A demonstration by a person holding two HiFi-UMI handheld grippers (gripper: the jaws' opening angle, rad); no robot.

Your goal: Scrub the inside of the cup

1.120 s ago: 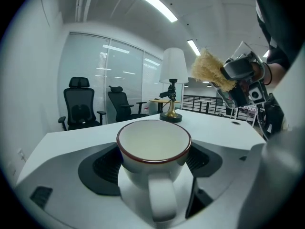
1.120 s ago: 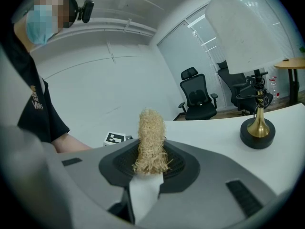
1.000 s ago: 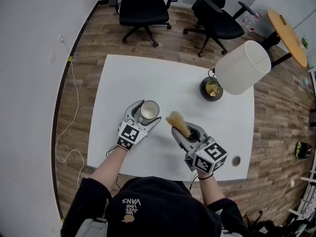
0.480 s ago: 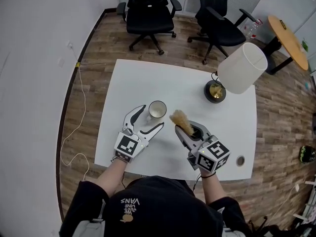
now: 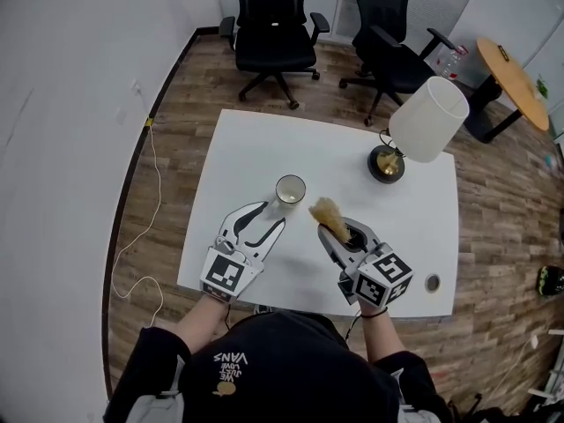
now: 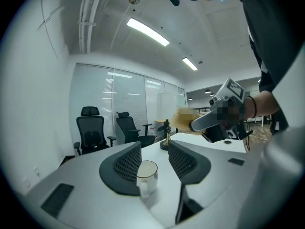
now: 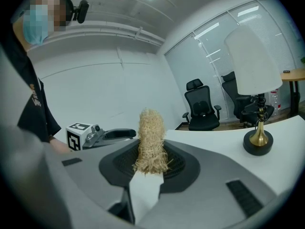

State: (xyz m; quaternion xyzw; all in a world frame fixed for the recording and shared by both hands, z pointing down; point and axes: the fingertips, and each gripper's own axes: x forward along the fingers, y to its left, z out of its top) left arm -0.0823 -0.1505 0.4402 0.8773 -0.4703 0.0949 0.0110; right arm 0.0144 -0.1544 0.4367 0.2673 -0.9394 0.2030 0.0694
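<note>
A white cup (image 5: 290, 189) stands upright on the white table (image 5: 256, 144). My left gripper (image 5: 274, 215) hovers just short of it, open; its jaws have just been closing with nothing between them. In the left gripper view the cup (image 6: 147, 175) shows low in the gap of the left gripper (image 6: 154, 149), untouched. My right gripper (image 5: 337, 233) is shut on a straw-coloured brush (image 5: 325, 213) with a white handle, to the right of the cup. In the right gripper view the brush (image 7: 151, 140) stands up from the right gripper (image 7: 150, 168).
A lamp (image 5: 429, 120) with a white shade stands at the table's back right, and a cable hole (image 5: 432, 282) sits near the front right corner. Two black office chairs (image 5: 276, 25) stand beyond the table. A round wooden table (image 5: 511, 67) is at far right.
The left gripper, whose wide jaws stood around the cup, has drawn back and lifted away, leaving the cup on the table, and its jaws have narrowed. The right gripper has shifted slightly with the brush.
</note>
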